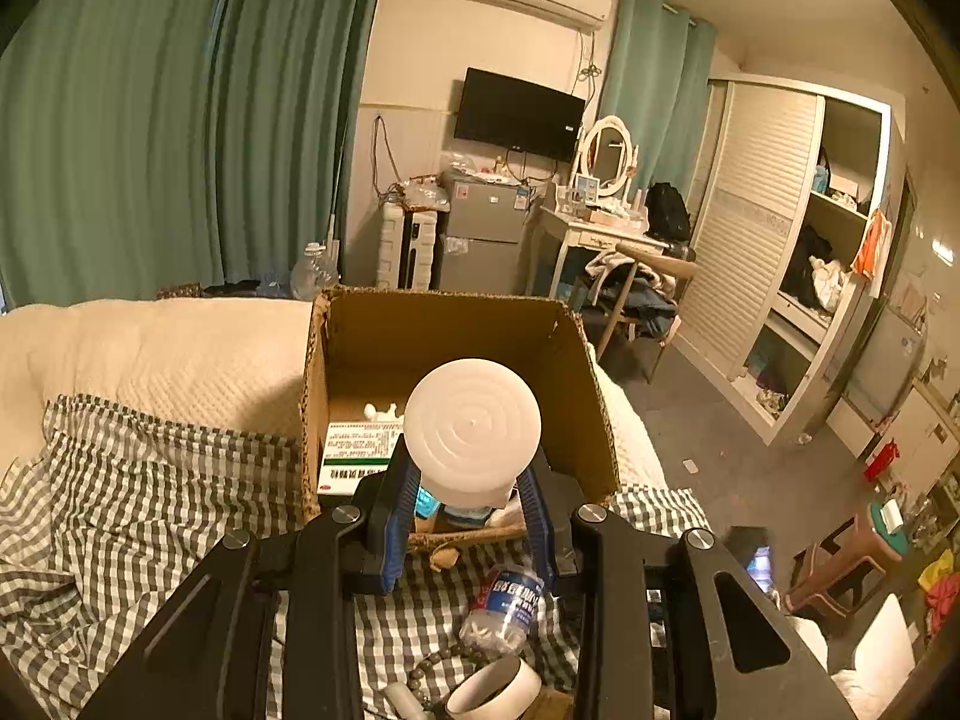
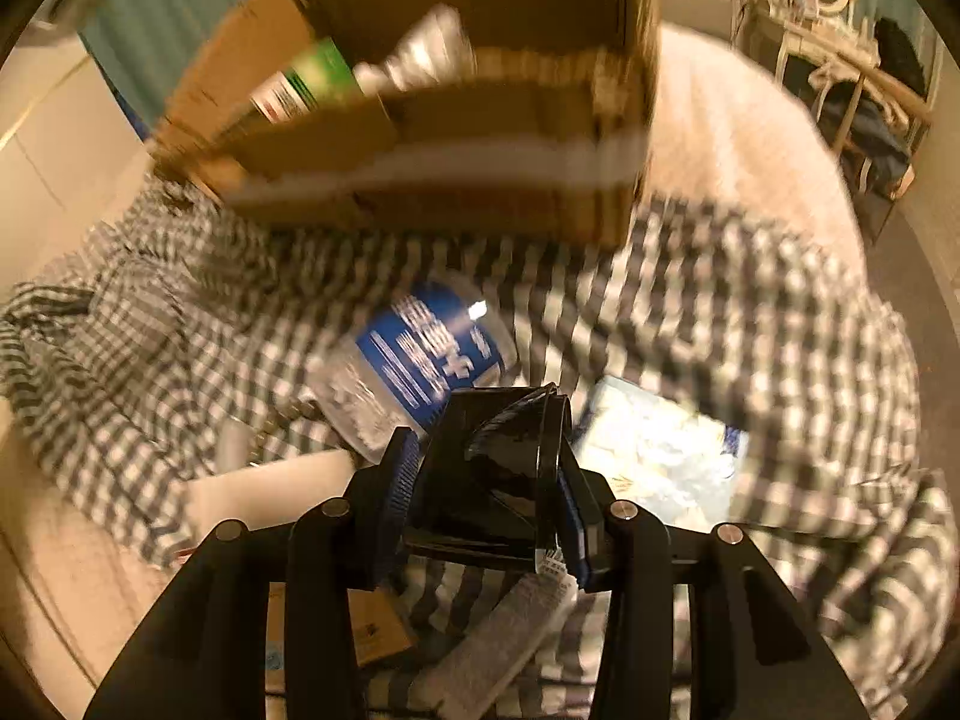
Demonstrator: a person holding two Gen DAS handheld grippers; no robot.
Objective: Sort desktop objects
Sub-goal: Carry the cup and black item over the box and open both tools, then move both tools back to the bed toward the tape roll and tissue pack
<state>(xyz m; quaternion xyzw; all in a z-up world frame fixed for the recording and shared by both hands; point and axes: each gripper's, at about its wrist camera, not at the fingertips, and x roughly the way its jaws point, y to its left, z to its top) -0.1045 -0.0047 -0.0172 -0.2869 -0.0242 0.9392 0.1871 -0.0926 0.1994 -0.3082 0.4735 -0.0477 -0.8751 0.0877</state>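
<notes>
Left gripper [image 1: 465, 501] clamps a white jar [image 1: 472, 429] by its sides, pads pressed on it, jaws partly closed; the round white lid faces the camera, so the jar's long axis runs along the fingers, pointing toward the cardboard box [image 1: 576, 360] at 12 o'clock. The jar hangs over the box's near edge. Box open at top; inside, a green-and-white carton [image 1: 354, 450] lies flat at 9 o'clock and a small white scrap [image 1: 381, 411] sits behind it. Plastic bottle [image 1: 507, 600] with blue label lies on the checked cloth [image 1: 150, 480] at 6 o'clock, cap end toward the box. Right gripper [image 2: 486, 474], jaws part open, has a glossy black object [image 2: 498, 468] between its fingers; view blurred, cannot tell how firmly it is held.
</notes>
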